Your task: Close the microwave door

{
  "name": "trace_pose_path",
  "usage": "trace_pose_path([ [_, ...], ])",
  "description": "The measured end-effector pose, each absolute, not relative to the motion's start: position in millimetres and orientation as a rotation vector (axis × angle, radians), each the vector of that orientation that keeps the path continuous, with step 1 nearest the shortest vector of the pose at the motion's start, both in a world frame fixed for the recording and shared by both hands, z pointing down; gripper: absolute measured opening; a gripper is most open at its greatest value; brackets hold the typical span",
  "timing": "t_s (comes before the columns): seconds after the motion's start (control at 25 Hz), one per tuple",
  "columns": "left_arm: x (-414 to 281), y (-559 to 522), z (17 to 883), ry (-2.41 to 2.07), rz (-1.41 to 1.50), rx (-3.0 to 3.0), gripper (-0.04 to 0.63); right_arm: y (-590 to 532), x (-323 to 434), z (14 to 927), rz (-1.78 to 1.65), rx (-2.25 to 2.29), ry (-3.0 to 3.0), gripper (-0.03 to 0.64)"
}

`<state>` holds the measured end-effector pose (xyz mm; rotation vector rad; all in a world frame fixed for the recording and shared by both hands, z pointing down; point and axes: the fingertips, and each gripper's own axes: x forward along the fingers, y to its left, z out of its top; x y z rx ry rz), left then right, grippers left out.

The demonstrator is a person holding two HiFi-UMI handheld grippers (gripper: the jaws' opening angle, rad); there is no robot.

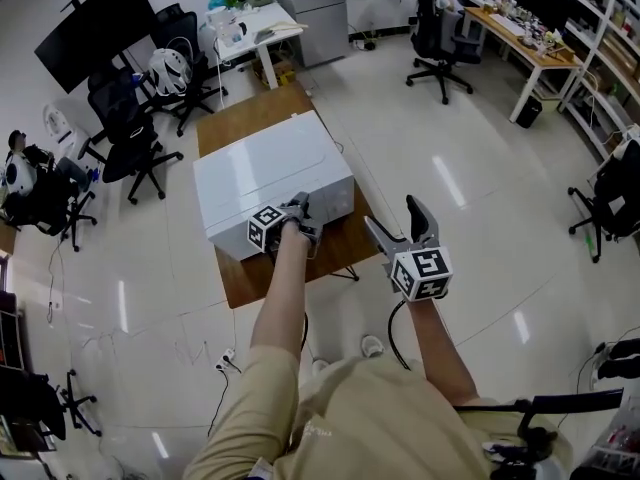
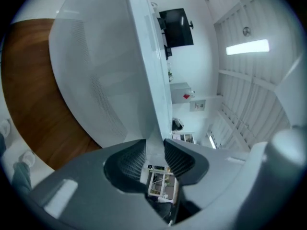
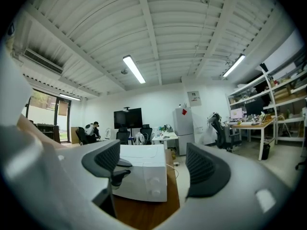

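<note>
A white microwave (image 1: 270, 173) stands on a brown wooden table (image 1: 250, 118). My left gripper (image 1: 298, 213) is at its front face, near the left side. In the left gripper view the left gripper (image 2: 154, 157) is shut on a thin white edge of the microwave door (image 2: 154, 128), which fills the gap between the pads. My right gripper (image 1: 400, 226) hangs in the air to the right of the table, apart from the microwave. Seen from the right gripper view, the right gripper (image 3: 153, 161) is open with nothing between its fingers. It faces the microwave (image 3: 144, 176), whose knobs (image 3: 153, 187) sit on the front's right.
Black office chairs (image 1: 140, 138) stand left of the table and another chair (image 1: 440, 38) at the back right. A white desk (image 1: 250, 23), a grey fridge (image 1: 310, 8) and a long desk (image 1: 525, 38) line the back. A person sits at the far left (image 1: 25, 178).
</note>
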<state>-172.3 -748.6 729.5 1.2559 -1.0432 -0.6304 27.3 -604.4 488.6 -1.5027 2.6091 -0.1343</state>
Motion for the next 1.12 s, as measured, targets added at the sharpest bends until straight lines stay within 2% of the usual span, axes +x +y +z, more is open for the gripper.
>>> trace_pose_path([
  [0.04,-168,-738,732,-1.023,-0.588,1.317,0.106,-599,26,493,-0.134,-1.496,2.612,0.419],
  [0.08,-163,-726,734,-1.006,-0.544,1.374,0.039,-595,24,497,-0.137,-1.488,2.615,0.417],
  [0.16,-154,-706,735,-0.98,-0.506,1.465,0.028,-594,21,504,-0.145,-1.463,2.624,0.417],
  [0.32,-150,-669,731,-0.971,-0.51,1.624,0.086,-592,9,521,-0.143,-1.403,2.645,0.417],
  [0.48,-167,-632,695,-1.045,-0.507,1.868,0.11,-588,-13,535,-0.135,-1.338,2.674,0.417],
  [0.88,-223,-526,589,-1.649,-0.325,2.478,0.175,-569,-58,553,-0.101,-1.183,2.729,0.417],
  [0.96,-228,-508,581,-1.758,-0.246,2.551,0.198,-566,-65,556,-0.096,-1.16,2.737,0.417],
  [1.12,-235,-487,574,-2.136,0.092,2.593,0.227,-562,-74,561,-0.088,-1.123,2.752,0.417],
])
